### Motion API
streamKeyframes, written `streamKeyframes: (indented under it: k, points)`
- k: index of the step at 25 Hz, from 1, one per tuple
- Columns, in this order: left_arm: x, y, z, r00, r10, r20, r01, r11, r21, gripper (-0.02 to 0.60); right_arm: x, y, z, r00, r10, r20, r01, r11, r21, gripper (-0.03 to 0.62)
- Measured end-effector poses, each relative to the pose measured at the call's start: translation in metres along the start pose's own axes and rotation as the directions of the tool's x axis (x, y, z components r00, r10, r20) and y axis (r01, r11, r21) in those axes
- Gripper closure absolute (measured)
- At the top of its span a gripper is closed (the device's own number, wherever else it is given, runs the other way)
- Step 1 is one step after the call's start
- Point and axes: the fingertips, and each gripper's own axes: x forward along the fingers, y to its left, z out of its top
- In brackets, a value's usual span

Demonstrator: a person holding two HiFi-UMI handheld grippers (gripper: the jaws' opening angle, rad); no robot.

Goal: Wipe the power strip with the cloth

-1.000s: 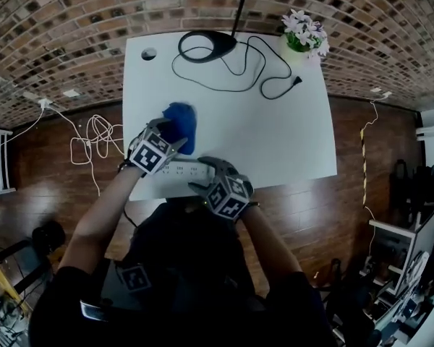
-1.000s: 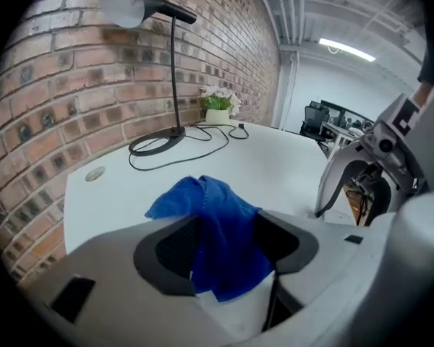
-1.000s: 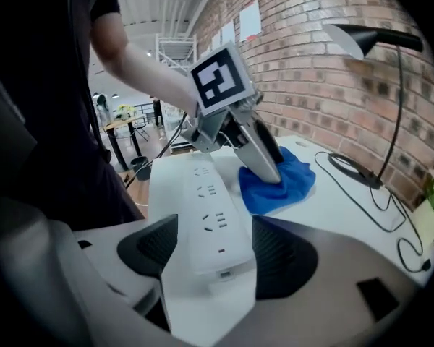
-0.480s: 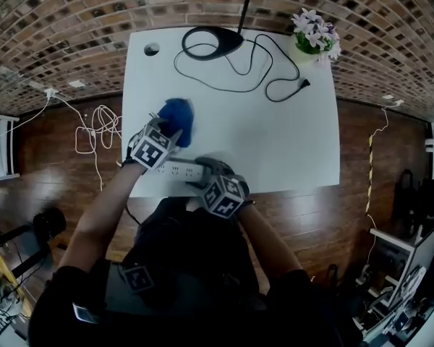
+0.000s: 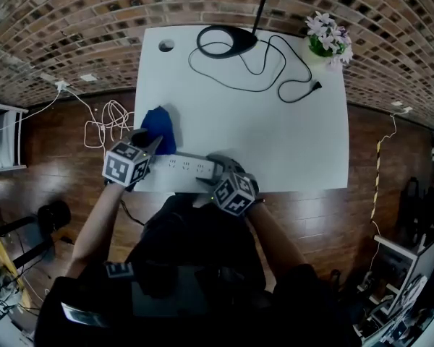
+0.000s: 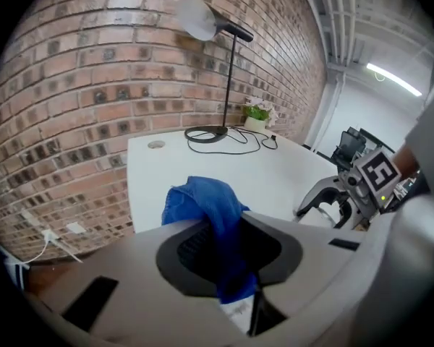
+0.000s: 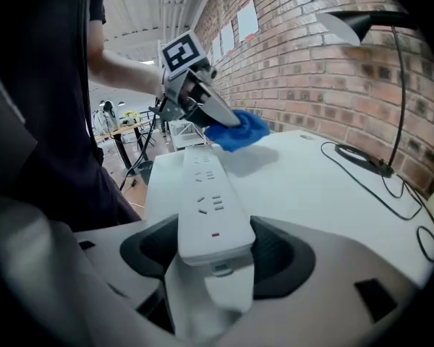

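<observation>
A blue cloth (image 5: 159, 127) lies bunched by the white table's (image 5: 275, 136) left edge, and one end of it is up between my left gripper's (image 5: 146, 144) jaws. In the left gripper view the cloth (image 6: 210, 215) hangs pinched in the left gripper (image 6: 228, 255), whose jaws are closing on it. The white power strip (image 5: 184, 166) lies along the table's front edge. My right gripper (image 5: 211, 172) is shut on its right end. In the right gripper view the strip (image 7: 206, 194) runs away from the right gripper (image 7: 217, 248) toward the cloth (image 7: 237, 131).
A black lamp base (image 5: 223, 42) and its loose black cable (image 5: 275, 71) lie at the back of the table. A flower pot (image 5: 325, 42) stands at the back right corner. White cables (image 5: 112, 121) lie on the wooden floor to the left.
My left gripper has closed on the blue cloth and pulled back to the left, drawing the cloth toward the table's left edge. The right gripper has kept its hold on the strip.
</observation>
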Motion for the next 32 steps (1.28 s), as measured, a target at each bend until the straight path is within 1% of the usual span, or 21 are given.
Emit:
streamKeyframes:
  k: [1,3,7,9,13,14,17,20,25,29,32]
  points:
    - [-0.009,0.002,-0.008,1.000,0.016,0.000,-0.016,1.000,-0.014,0.511,0.000,0.000,0.000,1.000,0.000,0.001,0.000,1.000,0.000,0.295]
    - [-0.020,0.000,-0.024,1.000,0.025,-0.006,-0.025,0.999,-0.035,0.511,0.000,-0.001,-0.001,1.000,0.002,0.004,-0.002,1.000,0.000,0.295]
    - [-0.030,-0.005,-0.050,0.999,0.033,-0.025,-0.034,0.999,-0.038,0.511,0.000,-0.001,0.000,1.000,0.002,0.003,-0.002,1.000,0.004,0.295]
    - [-0.030,-0.009,-0.059,0.999,0.029,-0.036,-0.031,0.999,-0.039,0.509,0.001,0.000,0.001,1.000,0.000,0.003,0.000,1.000,0.006,0.296]
    - [-0.028,-0.011,-0.067,0.998,0.039,-0.042,-0.042,0.996,-0.082,0.511,0.002,0.001,0.002,1.000,-0.006,0.011,0.006,1.000,0.006,0.296]
    - [-0.028,-0.011,-0.068,0.998,0.043,-0.041,-0.046,0.996,-0.081,0.511,0.002,0.002,0.002,1.000,-0.008,0.011,0.008,1.000,0.005,0.295]
    - [-0.027,-0.012,-0.070,0.998,0.056,-0.039,-0.058,0.997,-0.050,0.505,0.002,0.002,0.002,1.000,-0.009,0.010,0.009,1.000,0.004,0.295]
    - [-0.026,-0.013,-0.072,0.997,0.073,-0.040,-0.075,0.997,-0.035,0.503,0.003,0.000,0.002,1.000,-0.008,0.015,0.008,1.000,0.001,0.295]
    - [-0.028,-0.026,-0.063,0.995,0.092,-0.027,-0.092,0.996,0.016,0.503,0.001,0.001,0.000,1.000,-0.011,0.016,0.011,1.000,0.004,0.293]
    - [-0.027,-0.029,-0.062,0.994,0.110,-0.017,-0.109,0.993,0.040,0.505,0.001,0.001,0.001,1.000,-0.013,0.019,0.013,1.000,0.001,0.292]
    - [-0.027,-0.032,-0.062,0.994,0.113,-0.012,-0.112,0.993,0.042,0.505,0.001,0.001,0.001,1.000,-0.013,0.019,0.013,1.000,0.002,0.292]
